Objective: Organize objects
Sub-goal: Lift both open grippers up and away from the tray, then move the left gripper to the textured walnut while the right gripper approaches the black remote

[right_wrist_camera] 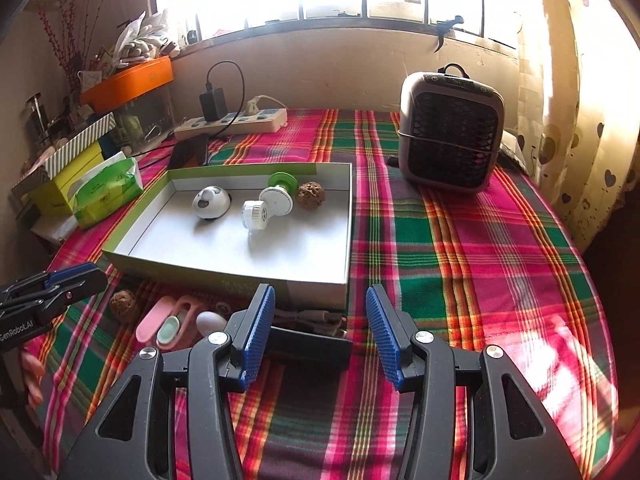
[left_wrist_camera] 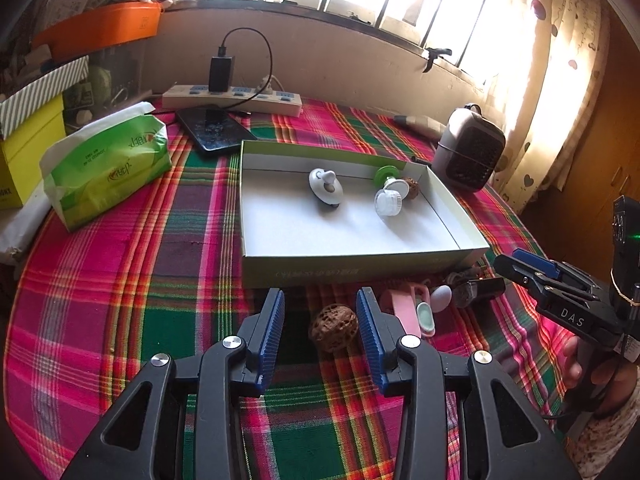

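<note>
A shallow green-and-white box (left_wrist_camera: pixel 352 266) (right_wrist_camera: pixel 224 276) holds a white round gadget (left_wrist_camera: pixel 326 187) (right_wrist_camera: pixel 211 202), a white cap piece (left_wrist_camera: pixel 387 202) (right_wrist_camera: pixel 255 214), a green-and-white spool (left_wrist_camera: pixel 386 175) (right_wrist_camera: pixel 278 192) and a walnut (left_wrist_camera: pixel 411 187) (right_wrist_camera: pixel 310 196). In front of the box lie a second walnut (left_wrist_camera: pixel 334 326) (right_wrist_camera: pixel 124 305), a pink clip (left_wrist_camera: pixel 404 308) (right_wrist_camera: pixel 160 318), a pale egg-shaped thing (left_wrist_camera: pixel 441 298) (right_wrist_camera: pixel 211 322) and a black block (left_wrist_camera: pixel 480 290) (right_wrist_camera: pixel 306 346). My left gripper (left_wrist_camera: pixel 320 324) is open around the second walnut, not touching it. My right gripper (right_wrist_camera: pixel 320 330) is open over the black block.
A tissue pack (left_wrist_camera: pixel 106 168) (right_wrist_camera: pixel 106 192), a phone (left_wrist_camera: pixel 216 130), a power strip with charger (left_wrist_camera: pixel 232 96) (right_wrist_camera: pixel 232 120) and a small heater (left_wrist_camera: pixel 468 156) (right_wrist_camera: pixel 450 130) stand on the plaid tablecloth (right_wrist_camera: pixel 480 260). Boxes and an orange tray (left_wrist_camera: pixel 100 28) are stacked at the far left.
</note>
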The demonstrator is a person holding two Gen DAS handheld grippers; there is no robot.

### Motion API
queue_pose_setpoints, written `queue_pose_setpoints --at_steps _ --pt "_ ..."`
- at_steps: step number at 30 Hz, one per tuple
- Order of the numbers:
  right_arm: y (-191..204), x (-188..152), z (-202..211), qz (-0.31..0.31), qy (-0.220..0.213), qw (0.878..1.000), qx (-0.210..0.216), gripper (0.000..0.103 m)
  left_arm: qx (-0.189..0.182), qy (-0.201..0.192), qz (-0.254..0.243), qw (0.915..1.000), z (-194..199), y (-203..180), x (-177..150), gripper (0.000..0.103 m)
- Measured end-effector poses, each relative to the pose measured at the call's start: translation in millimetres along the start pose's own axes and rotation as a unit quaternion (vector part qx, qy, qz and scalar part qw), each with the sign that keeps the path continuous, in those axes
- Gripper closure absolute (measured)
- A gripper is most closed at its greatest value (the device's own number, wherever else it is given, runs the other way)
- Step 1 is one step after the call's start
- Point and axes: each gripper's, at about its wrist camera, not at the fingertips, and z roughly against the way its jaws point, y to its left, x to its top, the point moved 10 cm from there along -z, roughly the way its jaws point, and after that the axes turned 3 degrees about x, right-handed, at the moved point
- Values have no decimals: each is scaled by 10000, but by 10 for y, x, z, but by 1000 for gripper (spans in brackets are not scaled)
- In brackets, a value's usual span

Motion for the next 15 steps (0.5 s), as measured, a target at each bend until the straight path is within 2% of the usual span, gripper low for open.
queue_pose_setpoints --at_steps 7,15 --pt "-185 -142 -55 -275 159 9995 -79 54 -66 158 12 9999 -91 0 -102 67" --pt "-123 -193 -85 -441 187 9983 344 54 -145 275 36 9995 -168 -2 -150 65"
